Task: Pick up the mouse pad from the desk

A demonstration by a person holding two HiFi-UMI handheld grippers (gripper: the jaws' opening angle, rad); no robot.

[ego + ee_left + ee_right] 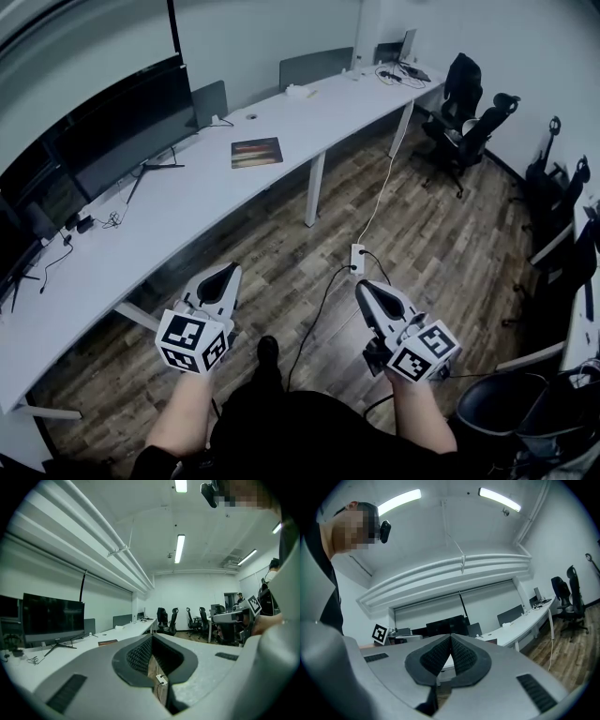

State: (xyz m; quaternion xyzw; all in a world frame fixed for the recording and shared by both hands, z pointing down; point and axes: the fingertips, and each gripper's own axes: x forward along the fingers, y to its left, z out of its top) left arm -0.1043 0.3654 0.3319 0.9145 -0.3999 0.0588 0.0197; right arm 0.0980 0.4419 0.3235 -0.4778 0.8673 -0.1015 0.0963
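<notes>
The mouse pad [256, 152] is a dark reddish-brown rectangle lying flat on the long white desk [187, 202], right of the monitors. It also shows far off on the desk in the left gripper view [108, 642]. Both grippers hang over the wooden floor, well short of the desk and apart from the pad. My left gripper [228, 273] is shut with nothing between its jaws, its tips meeting in its own view [152, 637]. My right gripper [362, 287] is likewise shut and empty [450, 637]. The left gripper's marker cube [380, 633] shows in the right gripper view.
Dark monitors [122, 127] stand along the desk's back, with cables trailing beside them. A white power strip [357, 258] and its cords lie on the floor between the grippers. Black office chairs [464, 103] stand at the far right, and another chair [525, 403] is near my right arm.
</notes>
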